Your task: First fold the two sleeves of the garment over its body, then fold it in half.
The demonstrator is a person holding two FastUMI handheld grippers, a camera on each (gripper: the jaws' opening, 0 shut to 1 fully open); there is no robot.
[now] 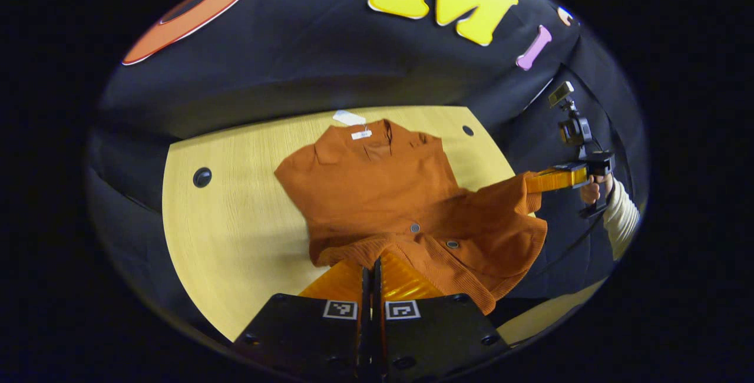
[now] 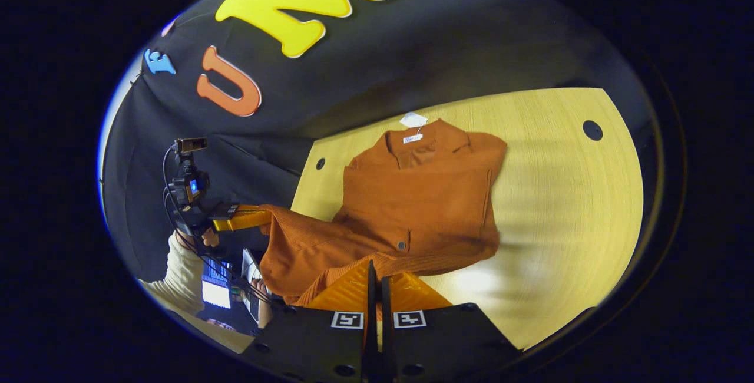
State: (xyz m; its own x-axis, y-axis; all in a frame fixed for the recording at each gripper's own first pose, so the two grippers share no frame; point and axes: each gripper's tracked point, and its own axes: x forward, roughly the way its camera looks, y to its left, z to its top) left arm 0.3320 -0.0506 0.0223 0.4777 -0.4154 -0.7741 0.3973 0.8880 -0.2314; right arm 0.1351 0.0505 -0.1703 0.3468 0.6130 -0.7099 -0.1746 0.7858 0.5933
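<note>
Rust-orange ribbed knit cardigan (image 1: 377,188) is soft, light, drapey: left gripper (image 1: 372,265) and right gripper (image 2: 374,271) both have jaws pinching its hem corners; keep grips at hem corners.

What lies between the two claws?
The lifted hem of the orange garment spans from the left claw to the right claw, seen in the left gripper view.

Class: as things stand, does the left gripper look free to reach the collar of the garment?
Probably not yet. The left gripper is shut on the garment's hem, as is the right gripper. The collar lies uncovered at the table's far side, but reaching it means letting go.
</note>
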